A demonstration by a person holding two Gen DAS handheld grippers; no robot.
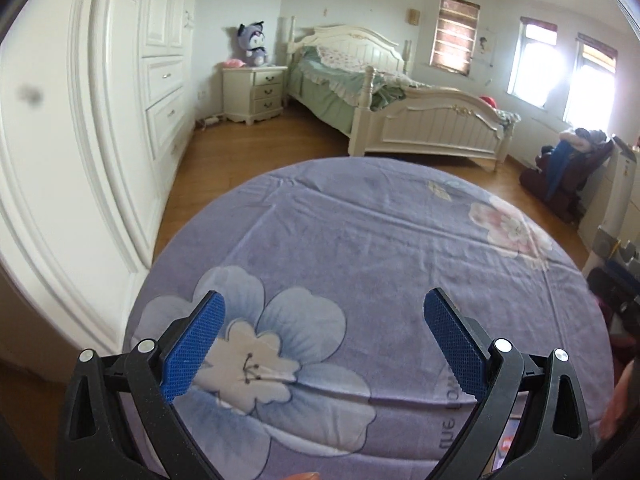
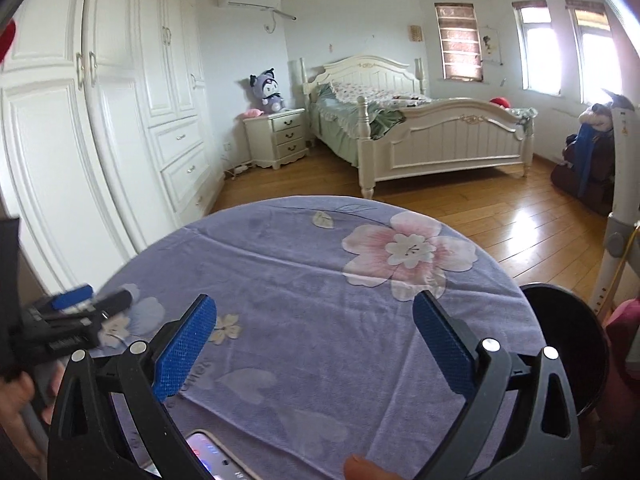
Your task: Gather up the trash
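Note:
A round table under a purple flowered cloth (image 1: 360,240) fills the lower half of both views. My left gripper (image 1: 324,296) hangs open over the blue flower print with nothing between its blue pads. Over the near part of the cloth (image 2: 300,264), my right gripper (image 2: 315,298) is also open and holds nothing. A black round bin (image 2: 568,340) stands right beside the table's right edge. In the right wrist view the left gripper (image 2: 96,298) shows at the far left, blurred. No loose trash shows on the cloth in either view.
A phone (image 2: 208,456) with a lit screen lies on the table's near edge, with a fingertip (image 2: 360,466) beside it. White wardrobes (image 1: 100,120) line the left wall. Beyond the table are wooden floor (image 2: 500,216), a bed (image 2: 440,140), a nightstand (image 2: 280,136) and piled clothes (image 2: 588,152).

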